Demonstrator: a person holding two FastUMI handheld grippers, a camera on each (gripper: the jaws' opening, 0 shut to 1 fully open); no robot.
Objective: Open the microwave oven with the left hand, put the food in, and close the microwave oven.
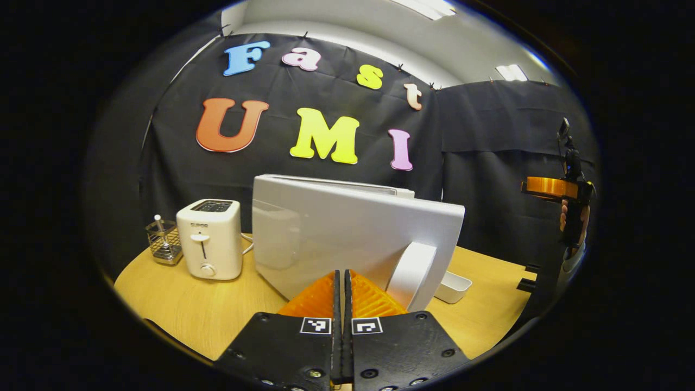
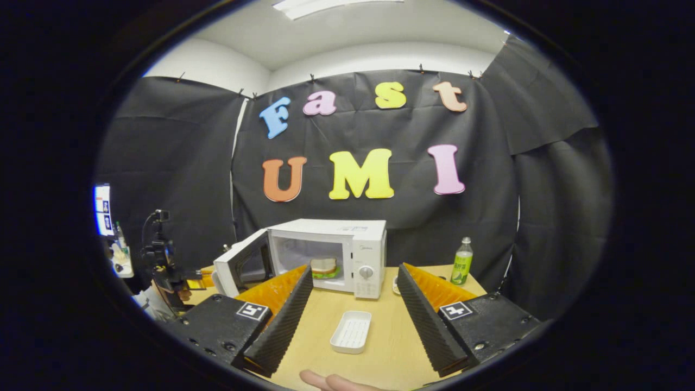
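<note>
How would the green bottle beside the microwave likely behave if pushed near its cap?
The green bottle looks tall and narrow on a small base, so it would probably tip rather than slide. Once down, its round body would likely roll across the table.

Your left gripper [image 1: 343, 282] has its jaws pressed together, gripping nothing. Your right gripper [image 2: 353, 296] holds its jaws spread wide apart, empty.

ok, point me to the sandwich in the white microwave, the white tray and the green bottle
sandwich [image 2: 324, 267]: right gripper view, bread top.
white rectangular plastic tray [image 2: 352, 332]: right gripper view, ribbed floor.
green plastic bottle [image 2: 461, 269]: right gripper view, label.
</note>
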